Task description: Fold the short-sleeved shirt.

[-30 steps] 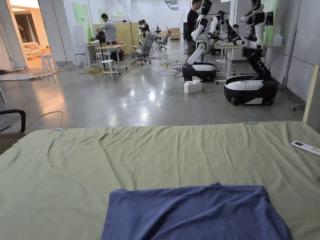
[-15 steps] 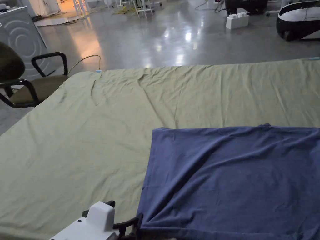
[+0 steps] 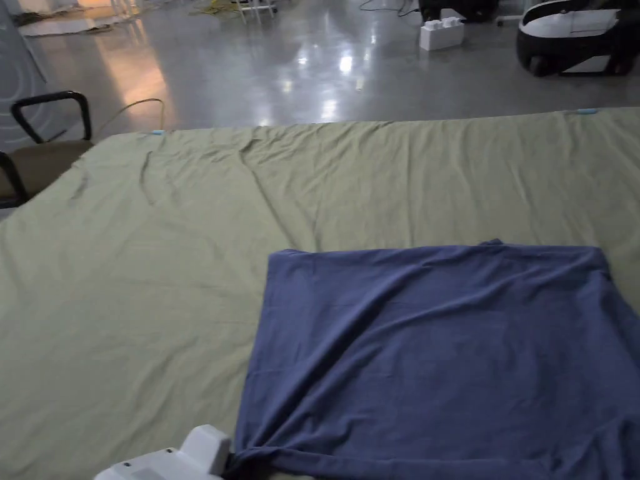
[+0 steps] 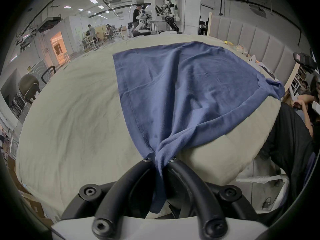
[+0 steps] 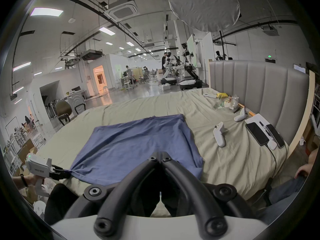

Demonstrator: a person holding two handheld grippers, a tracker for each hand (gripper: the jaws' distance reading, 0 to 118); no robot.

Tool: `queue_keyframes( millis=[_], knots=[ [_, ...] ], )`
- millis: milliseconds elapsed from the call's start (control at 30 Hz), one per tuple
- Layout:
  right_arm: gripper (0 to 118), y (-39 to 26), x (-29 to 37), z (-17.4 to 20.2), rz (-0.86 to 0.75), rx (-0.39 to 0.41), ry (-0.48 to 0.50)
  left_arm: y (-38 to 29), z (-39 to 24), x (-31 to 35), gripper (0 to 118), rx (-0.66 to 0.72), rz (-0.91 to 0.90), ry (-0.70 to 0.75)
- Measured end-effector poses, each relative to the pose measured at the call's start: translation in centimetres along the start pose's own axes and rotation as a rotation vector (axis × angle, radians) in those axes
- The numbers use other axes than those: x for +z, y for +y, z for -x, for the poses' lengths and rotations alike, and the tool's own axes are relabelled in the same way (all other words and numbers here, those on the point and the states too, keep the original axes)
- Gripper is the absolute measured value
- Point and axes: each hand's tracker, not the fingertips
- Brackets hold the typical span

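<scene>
A blue short-sleeved shirt (image 3: pixel 437 337) lies spread on the green bed sheet (image 3: pixel 156 281), its hem toward the far side. My left gripper (image 3: pixel 234 459) is at the shirt's near left corner and is shut on it. In the left gripper view the cloth (image 4: pixel 181 91) bunches between the two jaws of the left gripper (image 4: pixel 160 159) and hangs down behind them. My right gripper (image 5: pixel 160 158) hovers over the near edge of the shirt (image 5: pixel 138 143), jaws together with no cloth between them. The left gripper (image 5: pixel 68 172) shows there too, pinching the corner.
A black armchair (image 3: pixel 37 156) stands off the bed's far left corner. Two white controllers (image 5: pixel 219 136), phones (image 5: pixel 265 134) and small clutter lie by the padded headboard (image 5: pixel 259 88). A person's hand (image 5: pixel 303 171) rests at the bed's right edge. Robot bases (image 3: pixel 575 37) stand on the floor beyond.
The head camera has tilted down toward the bed. My left gripper has come in at the shirt's near left corner and closed on it, drawing folds in the cloth.
</scene>
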Motion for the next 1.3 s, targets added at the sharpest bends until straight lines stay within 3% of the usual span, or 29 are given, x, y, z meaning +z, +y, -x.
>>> queue_keyframes(
  millis=[67,100,133,167,200,300,400,500,633,733,867,1000,1133,1300],
  knots=[
    [5,-0.5,-0.8,-1.1,0.047,0.007,-0.039,0.3,-0.2,-0.3,9,-0.008,0.034,-0.001],
    [21,-0.9,-1.5,-1.9,0.086,0.012,-0.052,0.5,-0.3,-0.5,9,-0.012,0.051,0.002],
    [57,-1.2,-2.2,-2.5,0.122,0.009,-0.059,0.7,-0.5,-0.9,9,-0.005,0.07,0.006],
    [78,-1.7,-3.4,-3.5,0.18,0.012,-0.076,0.9,-0.6,-1.1,9,-0.011,0.081,0.017],
    [83,-2.3,-4.5,-4.2,0.239,0.016,-0.087,1.0,-0.8,-1.2,9,-0.013,0.09,0.021],
    [81,-4.1,-7.4,-6.3,0.319,0.016,-0.114,0.9,-1.0,-1.3,9,-0.023,0.096,0.031],
    [81,-5.4,-10.7,-7.9,0.461,-0.023,-0.036,0.7,-0.9,-1.3,9,-0.007,0.091,0.032],
    [78,-6.0,-12.2,-7.1,0.486,0.042,-0.027,0.6,-0.8,-1.1,9,0.028,0.082,0.032],
    [12,-6.1,-12.7,-5.5,0.505,0.102,-0.037,0.5,-1.3,-0.8,9,0.029,0.075,0.048],
    [11,-5.6,-11.8,-5.6,0.472,0.066,-0.028,0.7,-1.5,0.5,9,0.014,0.056,0.05],
    [10,-3.6,-10.5,-6.3,0.364,-0.07,-0.018,1.7,0.4,2.4,9,0.204,-0.029,-0.048],
    [10,0.7,-12.8,-7.0,0.274,-0.131,-0.002,5.2,2.1,2.8,9,0.193,-0.087,-0.008],
    [10,5.1,-16.4,-6.0,0.235,-0.074,-0.004,10.3,4.5,2.5,9,0.247,-0.159,-0.008],
    [10,8.3,-23.9,-5.6,0.247,-0.058,-0.014,16.0,7.2,-2.3,9,0.262,-0.087,0.033]
  ],
)
